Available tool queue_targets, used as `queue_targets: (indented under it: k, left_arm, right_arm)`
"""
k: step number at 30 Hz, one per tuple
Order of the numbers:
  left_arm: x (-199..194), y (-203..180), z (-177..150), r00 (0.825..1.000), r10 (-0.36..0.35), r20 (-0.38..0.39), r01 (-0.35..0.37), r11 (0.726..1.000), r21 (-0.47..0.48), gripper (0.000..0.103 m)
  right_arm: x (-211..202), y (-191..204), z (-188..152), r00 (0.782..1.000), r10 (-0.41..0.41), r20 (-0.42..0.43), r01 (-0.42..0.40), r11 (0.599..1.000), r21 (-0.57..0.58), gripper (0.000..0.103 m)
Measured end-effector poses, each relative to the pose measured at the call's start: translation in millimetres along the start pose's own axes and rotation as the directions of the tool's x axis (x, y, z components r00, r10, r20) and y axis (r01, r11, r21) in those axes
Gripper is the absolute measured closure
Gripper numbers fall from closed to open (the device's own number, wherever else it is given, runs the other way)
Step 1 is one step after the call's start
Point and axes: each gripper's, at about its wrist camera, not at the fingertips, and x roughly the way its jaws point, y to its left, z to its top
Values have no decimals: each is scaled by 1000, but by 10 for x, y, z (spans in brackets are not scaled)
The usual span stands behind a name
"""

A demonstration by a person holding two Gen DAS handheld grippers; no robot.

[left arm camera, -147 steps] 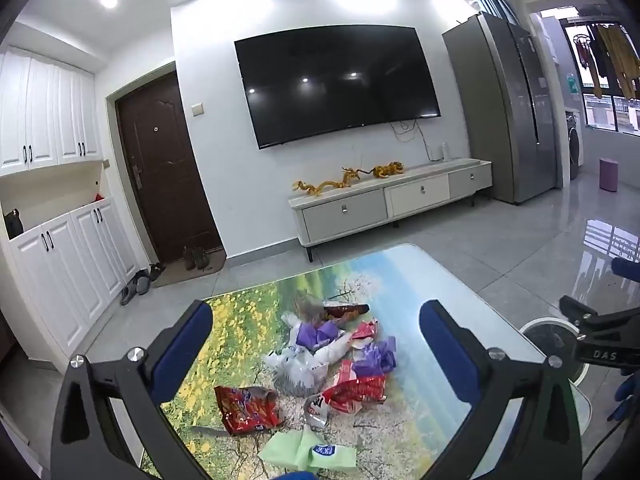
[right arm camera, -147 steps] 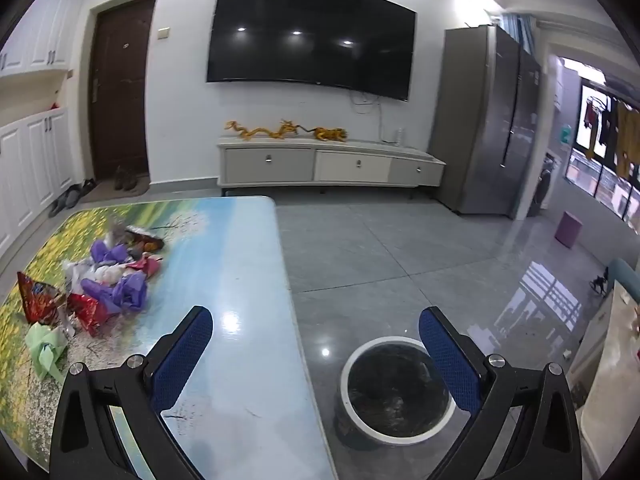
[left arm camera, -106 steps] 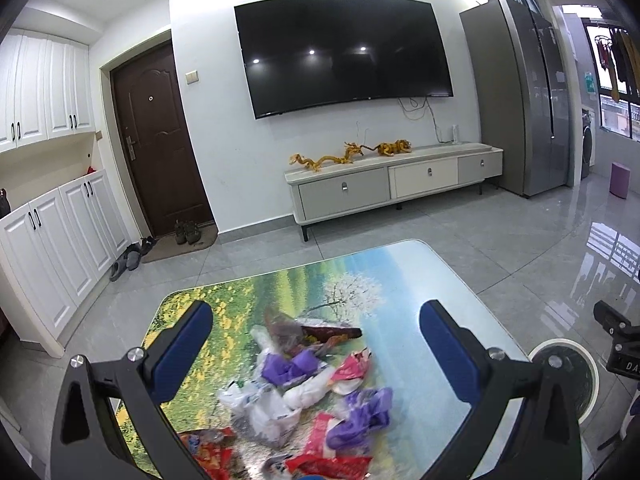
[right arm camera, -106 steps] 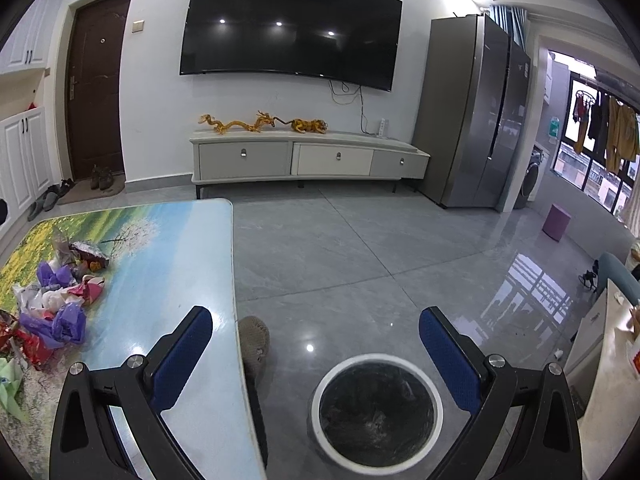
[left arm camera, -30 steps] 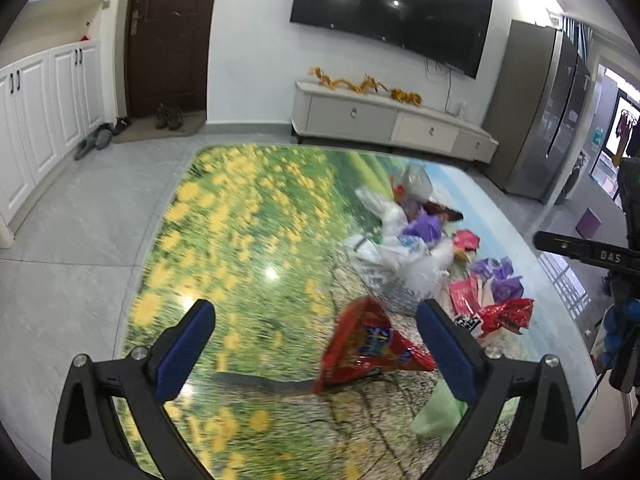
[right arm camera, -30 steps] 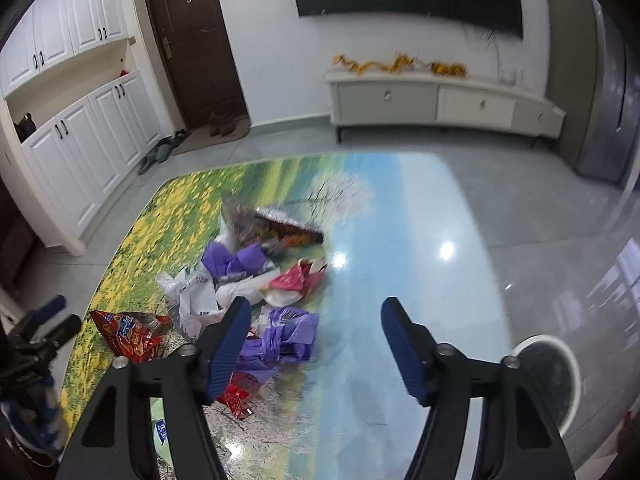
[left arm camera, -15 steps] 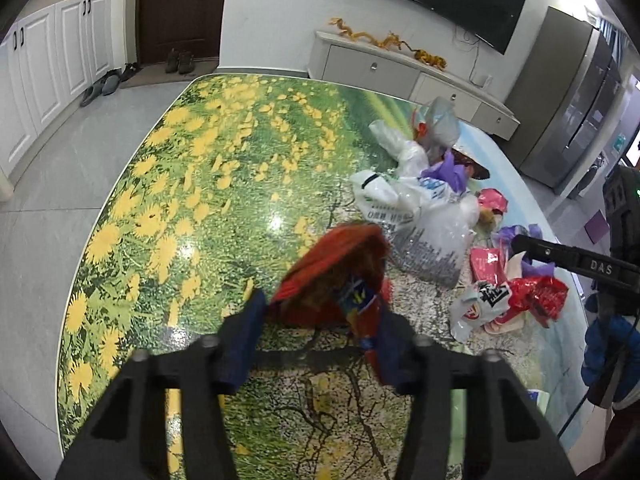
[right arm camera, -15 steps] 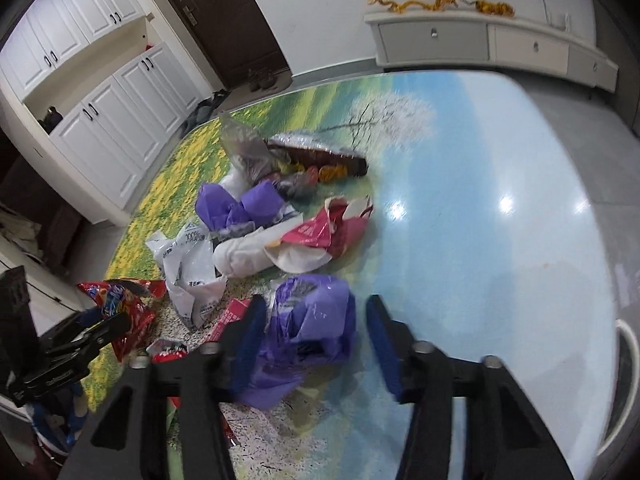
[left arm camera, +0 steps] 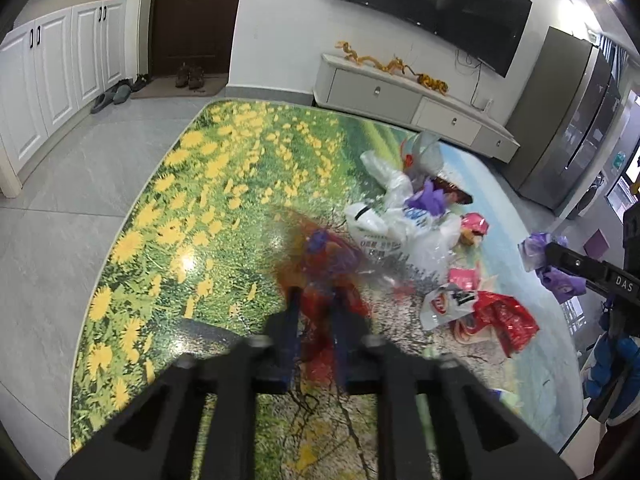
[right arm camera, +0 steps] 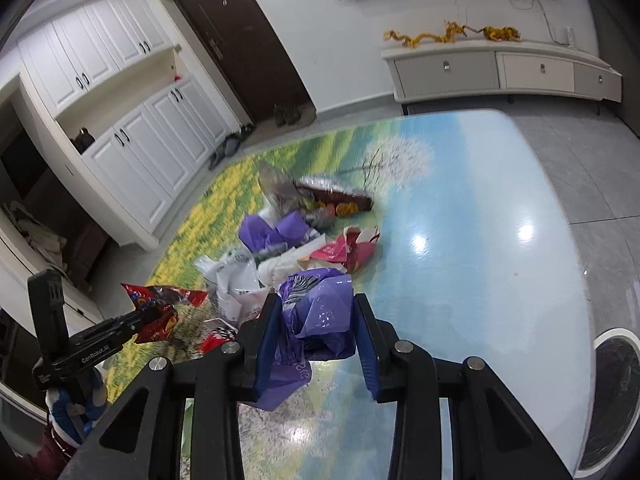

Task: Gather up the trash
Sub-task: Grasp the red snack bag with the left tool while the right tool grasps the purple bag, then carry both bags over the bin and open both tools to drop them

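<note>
red snack bag [left arm camera: 326, 276]: pinched between the two blue fingers of the left gripper [left arm camera: 315, 304]. most of the bag sticks out past the fingertips, up and a bit to the side. it looks blurry in the left wrist view.
left gripper fingers: squeezed together on the red snack bag, with only the thin bag between them.
purple bag [right arm camera: 320, 312]: sits between the two blue fingers of the right gripper [right arm camera: 316, 312]. it fills the gap from one finger to the other. a flap of it hangs down under the fingers, close to the camera.
right gripper fingers: they have just been closing, and both press on the sides of the purple bag.
rest of the trash pile [right arm camera: 280, 248]: lies on the table just past the right fingertips, and off to the right of the left fingertips. it has white bags, another purple bag, a pink wrapper and a dark snack bag.
red wrapper [left arm camera: 502, 318]: lies flat on the table, to the right of the left fingers, beside a white chip bag [left arm camera: 448, 306].
table [right arm camera: 460, 240]: under both grippers, with a picture of yellow flowers, grass and blue sky on top.
bin [right arm camera: 612, 392]: on the floor by the table edge, well to the right of the right fingers.
</note>
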Motion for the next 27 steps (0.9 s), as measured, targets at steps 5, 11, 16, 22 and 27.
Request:
queue_targets:
  k: [5, 11, 16, 22, 27]
  left_arm:
    - [-214, -121, 61, 999, 1, 36, -2, 1000, 17, 96]
    - [-392, -452, 169, 998, -38, 59, 34, 997, 76, 96]
    - [-413, -1107, 358, 991, -120, 60, 105, 972, 210, 96]
    - [-201, -2169, 503, 967, -255, -11, 240, 896, 372, 96]
    - [85, -3134, 415, 936, -331, -119, 346, 804, 483, 96]
  right_arm:
    - [-302, -64, -35, 998, 7, 62, -7, 1000, 12, 69]
    - [-620, -272, -90, 992, -19, 126, 13, 999, 43, 69]
    - [-995, -622, -158, 979, -77, 189, 58, 993, 105, 69]
    - [-1523, -1246, -338, 940, -253, 227, 206, 955, 214, 69]
    - [-1830, -1847, -552, 897, -396, 196, 322, 890, 324, 69]
